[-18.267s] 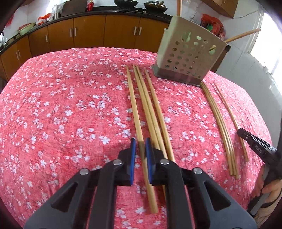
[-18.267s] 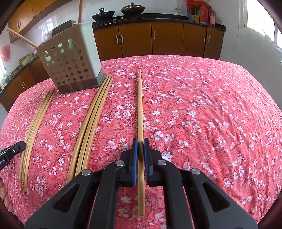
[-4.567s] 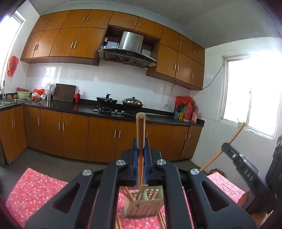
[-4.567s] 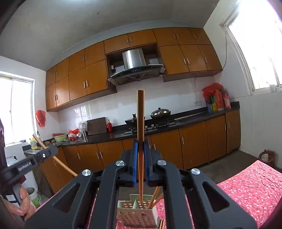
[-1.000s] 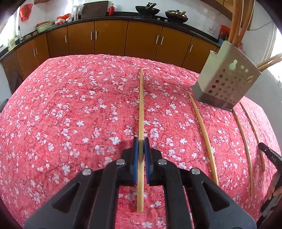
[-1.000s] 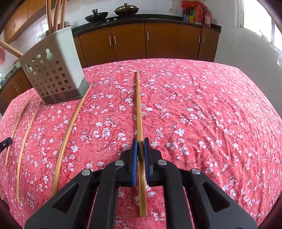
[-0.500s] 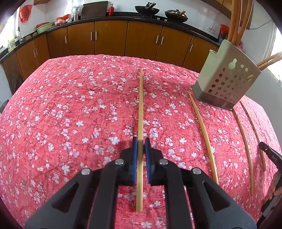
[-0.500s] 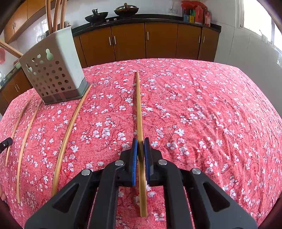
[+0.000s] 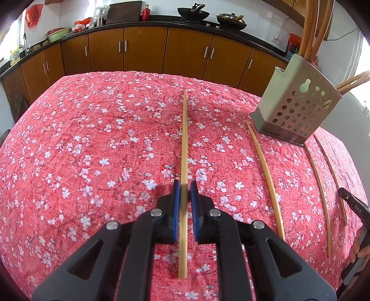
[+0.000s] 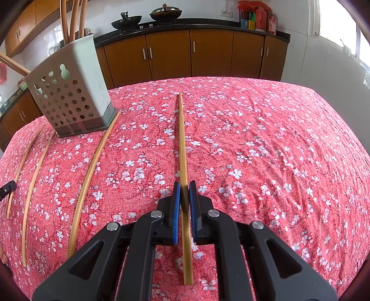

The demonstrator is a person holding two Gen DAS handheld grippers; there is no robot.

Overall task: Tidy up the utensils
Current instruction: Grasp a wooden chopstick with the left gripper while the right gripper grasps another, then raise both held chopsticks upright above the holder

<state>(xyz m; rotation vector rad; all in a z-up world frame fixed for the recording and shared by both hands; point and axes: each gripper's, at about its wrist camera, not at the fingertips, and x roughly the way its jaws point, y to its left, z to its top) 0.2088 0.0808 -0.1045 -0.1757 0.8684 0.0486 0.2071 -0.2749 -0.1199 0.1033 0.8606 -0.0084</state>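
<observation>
Left wrist view: left gripper [image 9: 184,185] is clamped on a chopstick [image 9: 184,143] lying on the red floral cloth [image 9: 81,150], which runs straight ahead from the jaws. Holder [image 9: 298,101] stands ahead to the right, sticks upright in it. Three loose chopsticks lie right of the tool.

Right wrist view: right gripper [image 10: 184,185] is clamped on another chopstick [image 10: 182,139], flat on the cloth. Holder is ahead-left; three chopsticks lie left.

A red tablecloth with white flowers [image 9: 92,150] covers the desk. Behind stand brown wooden cabinets [image 9: 143,53] and two black woks [image 10: 143,16].
</observation>
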